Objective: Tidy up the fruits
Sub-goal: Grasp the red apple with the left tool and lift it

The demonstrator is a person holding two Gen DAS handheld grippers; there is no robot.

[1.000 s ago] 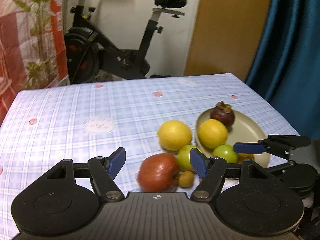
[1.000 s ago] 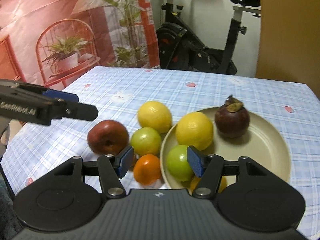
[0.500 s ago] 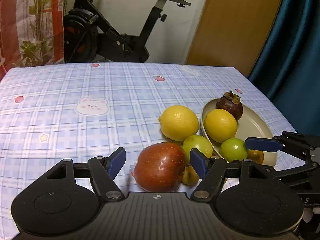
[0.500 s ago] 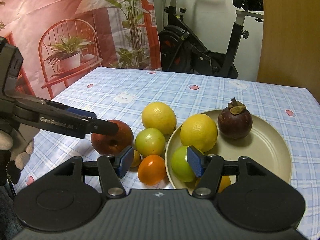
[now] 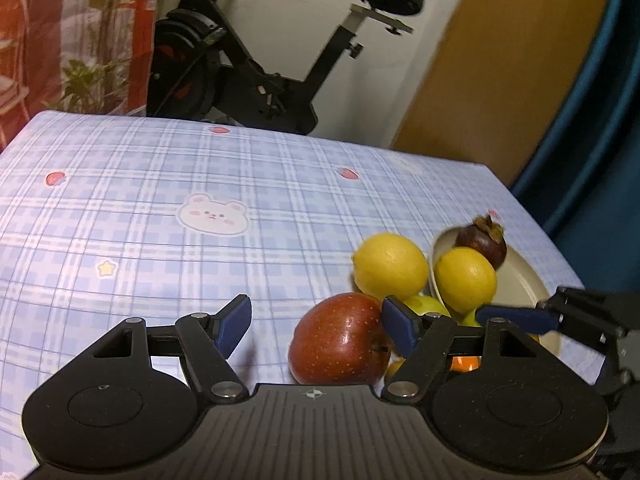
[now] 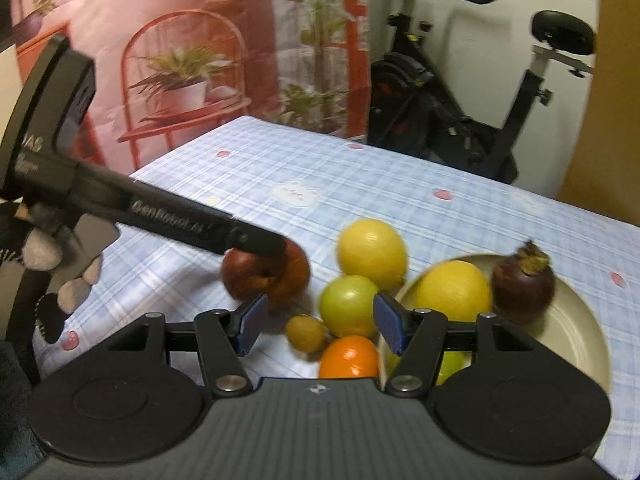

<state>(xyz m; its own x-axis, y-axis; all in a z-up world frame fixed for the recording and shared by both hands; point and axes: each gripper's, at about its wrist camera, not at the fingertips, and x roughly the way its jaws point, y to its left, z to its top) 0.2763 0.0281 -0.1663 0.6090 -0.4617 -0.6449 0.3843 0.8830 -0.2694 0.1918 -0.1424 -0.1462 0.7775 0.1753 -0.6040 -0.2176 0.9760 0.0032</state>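
Loads of bare checked cloth on the bench (image 5: 168, 184) to the left and toward the far edge, while all the fruit is bunched near the right edge, so that side is tight. The plate (image 6: 572, 332) sits close to the bench's right and near edges, holding a lemon (image 6: 454, 292), a mangosteen (image 6: 522, 284) and a green fruit mostly hidden behind the right gripper's finger. Off the plate, touching or nearly touching each other: another lemon (image 6: 370, 252), a green fruit (image 6: 348, 306), an orange (image 6: 348, 358), a small brownish fruit (image 6: 306, 333) and the red apple (image 5: 340, 340). The left gripper (image 5: 316, 326) has its fingers spread wide, gripping nothing; the apple sits in the gap, right up against the right-hand finger, with plenty of room on its other side. The right gripper (image 6: 316, 322) is also wide and empty, with the green fruit, orange and small fruit between and just beyond its fingers. From the right wrist view, one left finger (image 6: 256, 242) reaches over the apple's top.
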